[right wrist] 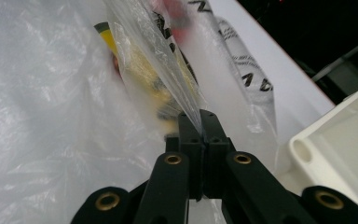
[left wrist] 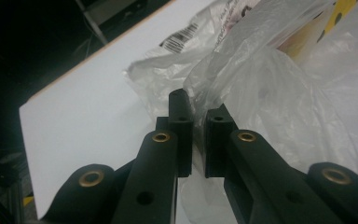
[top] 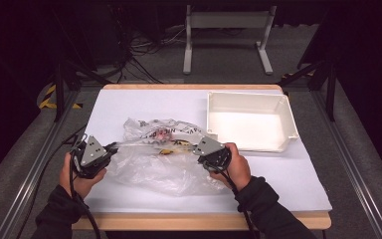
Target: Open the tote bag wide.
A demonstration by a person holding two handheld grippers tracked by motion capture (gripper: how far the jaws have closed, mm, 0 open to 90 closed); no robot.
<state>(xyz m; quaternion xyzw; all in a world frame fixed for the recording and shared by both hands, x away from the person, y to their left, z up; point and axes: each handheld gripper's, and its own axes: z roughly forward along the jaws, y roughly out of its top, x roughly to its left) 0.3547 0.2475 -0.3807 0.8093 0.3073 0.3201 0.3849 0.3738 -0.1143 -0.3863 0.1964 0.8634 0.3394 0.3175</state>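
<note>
Bag: we see the crumpled clear plastic bag (top: 161,157) mid-desk, nearer the front edge; light, limp, slippery
Hold: pinch the rim film
Left gripper (top: 110,149): clamped on film
Right gripper (top: 197,148): likewise

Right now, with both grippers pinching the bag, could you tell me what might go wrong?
1. The left gripper and right gripper each clamp only thin film of the bag, stretched taut between them. Pulling further apart could tear it or let it slip out.
2. The yellow item inside lies loose. Lifting unevenly might tip it out.
3. The tray sits close beside the right gripper, so a sideways swing could knock it.
</note>
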